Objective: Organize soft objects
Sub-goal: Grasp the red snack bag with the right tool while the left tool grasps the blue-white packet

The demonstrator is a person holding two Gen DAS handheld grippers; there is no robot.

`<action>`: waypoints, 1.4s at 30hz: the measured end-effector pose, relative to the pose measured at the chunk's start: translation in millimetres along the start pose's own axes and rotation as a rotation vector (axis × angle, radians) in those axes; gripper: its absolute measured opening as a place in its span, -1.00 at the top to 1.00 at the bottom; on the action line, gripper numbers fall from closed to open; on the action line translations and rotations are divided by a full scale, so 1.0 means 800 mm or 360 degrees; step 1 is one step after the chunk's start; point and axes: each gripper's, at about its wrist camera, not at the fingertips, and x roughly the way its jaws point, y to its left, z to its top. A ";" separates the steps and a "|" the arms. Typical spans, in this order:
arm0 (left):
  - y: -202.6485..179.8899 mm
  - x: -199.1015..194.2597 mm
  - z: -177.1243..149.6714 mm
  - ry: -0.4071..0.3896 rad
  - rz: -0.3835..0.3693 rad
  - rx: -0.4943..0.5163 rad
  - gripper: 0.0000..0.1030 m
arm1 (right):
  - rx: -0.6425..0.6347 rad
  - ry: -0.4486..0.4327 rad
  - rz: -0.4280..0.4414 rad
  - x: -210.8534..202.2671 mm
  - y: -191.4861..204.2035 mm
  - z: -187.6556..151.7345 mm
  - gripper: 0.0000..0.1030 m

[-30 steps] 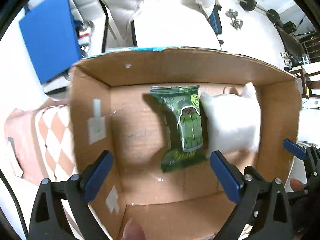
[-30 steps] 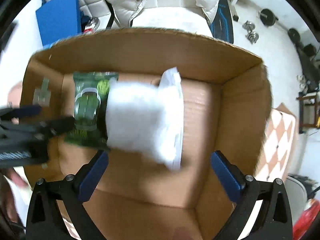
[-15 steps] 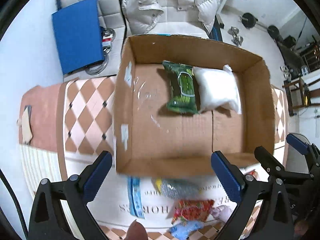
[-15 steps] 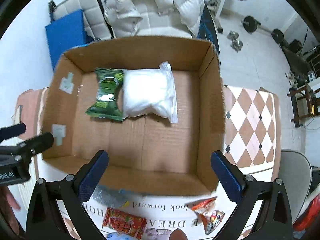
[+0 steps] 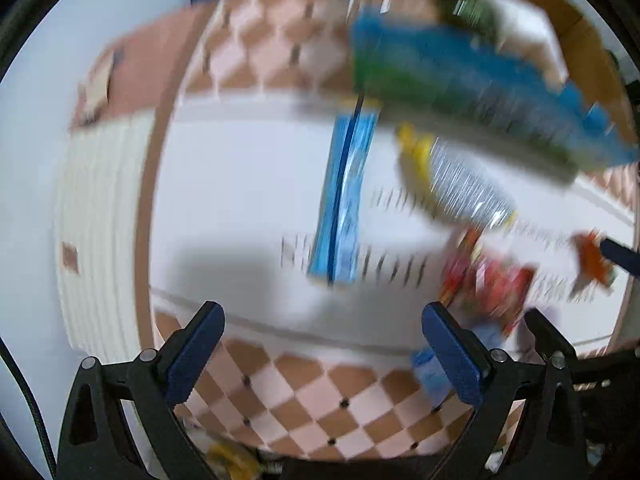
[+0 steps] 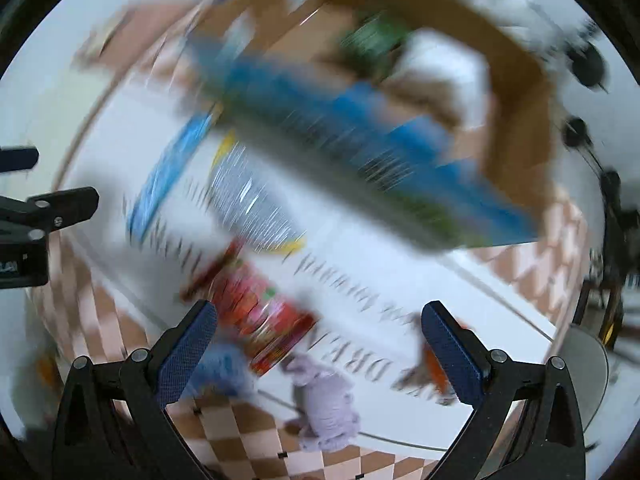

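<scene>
Right wrist view, heavy blur: soft packets lie loose on white printed mat (image 6: 400, 280) near cardboard box (image 6: 516, 92).
Red packet (image 6: 264, 320) and lilac plush (image 6: 324, 404) nearest right hand-held gripper (image 6: 320, 340), silver packet (image 6: 252, 204) farther, blue packet (image 5: 344, 192) left. Green packet (image 6: 372, 40) and white bag (image 6: 444, 64) inside box. Both hand-held grippers, left (image 5: 320, 340) too, wide open, holding nothing.

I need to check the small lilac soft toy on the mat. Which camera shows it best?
The right wrist view: the lilac soft toy lies low in the frame between the open right gripper fingers, only slightly blurred. The left wrist view is heavily smeared, and I cannot make the toy out there with any certainty.
</scene>
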 end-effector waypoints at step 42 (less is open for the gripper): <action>-0.084 0.135 -0.021 0.0410 -0.0310 0.0138 -0.96 | 0.0985 0.0500 0.0435 0.116 -0.174 -0.173 -0.33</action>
